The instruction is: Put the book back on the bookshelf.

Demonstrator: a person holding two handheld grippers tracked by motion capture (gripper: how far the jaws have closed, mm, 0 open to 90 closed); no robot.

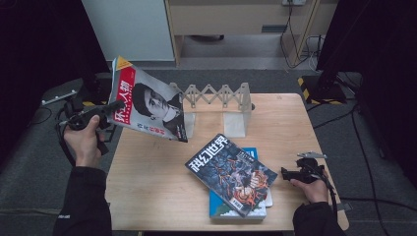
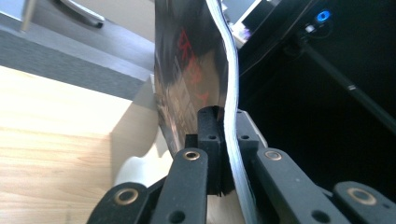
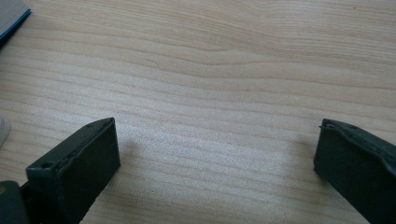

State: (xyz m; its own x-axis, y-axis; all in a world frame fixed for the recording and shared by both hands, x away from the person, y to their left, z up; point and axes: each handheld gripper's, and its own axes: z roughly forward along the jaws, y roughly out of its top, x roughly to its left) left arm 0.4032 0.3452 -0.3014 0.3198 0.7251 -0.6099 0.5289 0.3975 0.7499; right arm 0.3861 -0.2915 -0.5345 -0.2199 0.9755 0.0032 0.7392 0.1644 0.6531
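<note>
The left gripper (image 1: pixel 105 114) has its jaws squeezed tight on the edge of a magazine (image 1: pixel 147 105). The magazine is up in the air, off the left side of the surface (image 1: pixel 147 182), and it tips over toward the rack (image 1: pixel 219 98).

It looks thin, light and floppy. In the left gripper view the magazine (image 2: pixel 205 70) bends above the jaws, so it will likely flop and sway. The shiny cover could slip, and the pages could crease. Holding it near the spine, where it is stiffest, seems best.

The right gripper (image 1: pixel 295 173) rests low on the surface with its jaws wide open, holding nothing. A stack of books (image 1: pixel 236 179) lies just beside those jaws.
</note>
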